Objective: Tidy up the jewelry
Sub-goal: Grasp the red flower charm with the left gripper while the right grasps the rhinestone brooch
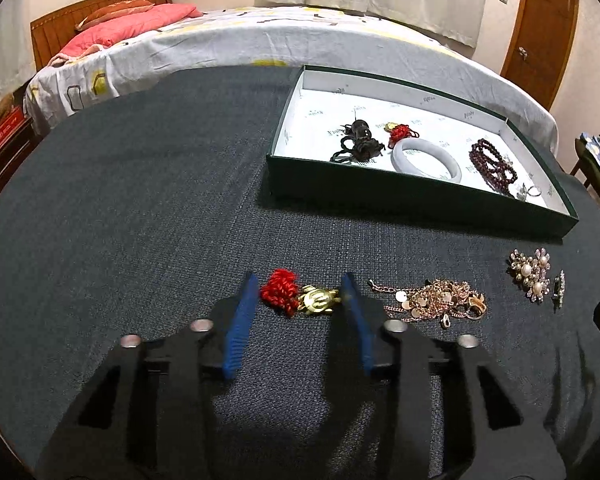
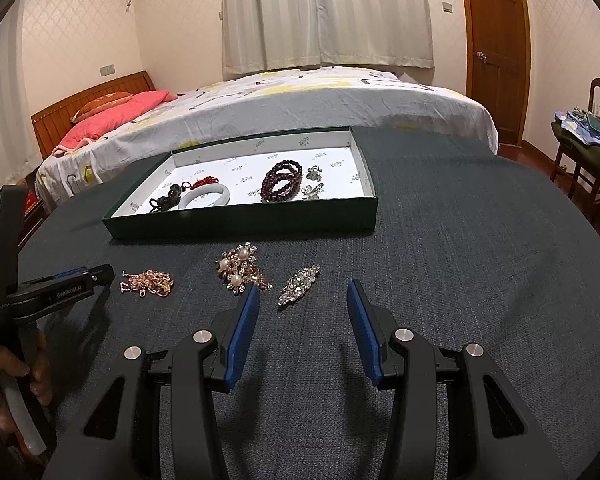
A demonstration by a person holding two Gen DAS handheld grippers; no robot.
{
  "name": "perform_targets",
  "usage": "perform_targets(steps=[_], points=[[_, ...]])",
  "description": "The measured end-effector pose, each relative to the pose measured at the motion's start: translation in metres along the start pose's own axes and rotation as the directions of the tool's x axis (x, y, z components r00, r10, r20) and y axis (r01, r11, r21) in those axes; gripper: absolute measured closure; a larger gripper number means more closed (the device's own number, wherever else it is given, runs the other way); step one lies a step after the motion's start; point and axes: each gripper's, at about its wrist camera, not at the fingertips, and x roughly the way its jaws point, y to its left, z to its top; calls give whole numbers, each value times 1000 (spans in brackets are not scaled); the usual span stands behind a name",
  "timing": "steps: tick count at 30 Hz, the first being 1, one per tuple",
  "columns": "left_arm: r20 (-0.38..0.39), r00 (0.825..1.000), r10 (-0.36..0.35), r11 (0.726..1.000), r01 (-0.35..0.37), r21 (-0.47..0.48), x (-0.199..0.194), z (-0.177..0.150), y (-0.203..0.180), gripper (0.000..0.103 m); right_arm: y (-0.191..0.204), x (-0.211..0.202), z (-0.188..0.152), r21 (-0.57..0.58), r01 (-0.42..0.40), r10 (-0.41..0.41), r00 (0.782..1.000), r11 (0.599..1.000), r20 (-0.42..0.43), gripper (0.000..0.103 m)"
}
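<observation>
A red knotted cord with a gold turtle charm (image 1: pixel 300 298) lies on the dark cloth between the blue pads of my left gripper (image 1: pixel 300 280). The right pad touches the turtle, and the left pad stands just beside the red knot. To its right lie a rose-gold chain heap (image 1: pixel 432 300), a pearl brooch (image 1: pixel 530 274) and a crystal brooch (image 2: pixel 300 284). My right gripper (image 2: pixel 302 288) hovers open with the crystal brooch just beyond its tips. The green box (image 1: pixel 420 204) holds a pale bangle (image 1: pixel 426 158), a dark red bead bracelet (image 1: pixel 494 162), black cord and small silver pieces.
The box (image 2: pixel 240 224) stands at the far side of the table, and a bed (image 2: pixel 300 100) runs behind it. A chair with clothes (image 2: pixel 588 140) stands at the right. A hand (image 2: pixel 4 368) holds the left gripper's handle at the left edge.
</observation>
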Motion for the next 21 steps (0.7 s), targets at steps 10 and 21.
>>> perform_targets(steps=[10, 21], points=[[1, 1000, -7, 1000, 7, 17, -1, 1, 1, 90, 1, 2, 1, -4, 6, -6, 1000, 1000, -9, 58], [11, 1000, -20, 1000, 20, 1, -4, -1, 8, 93, 0, 4, 0, 0, 4, -4, 1000, 1000, -13, 57]])
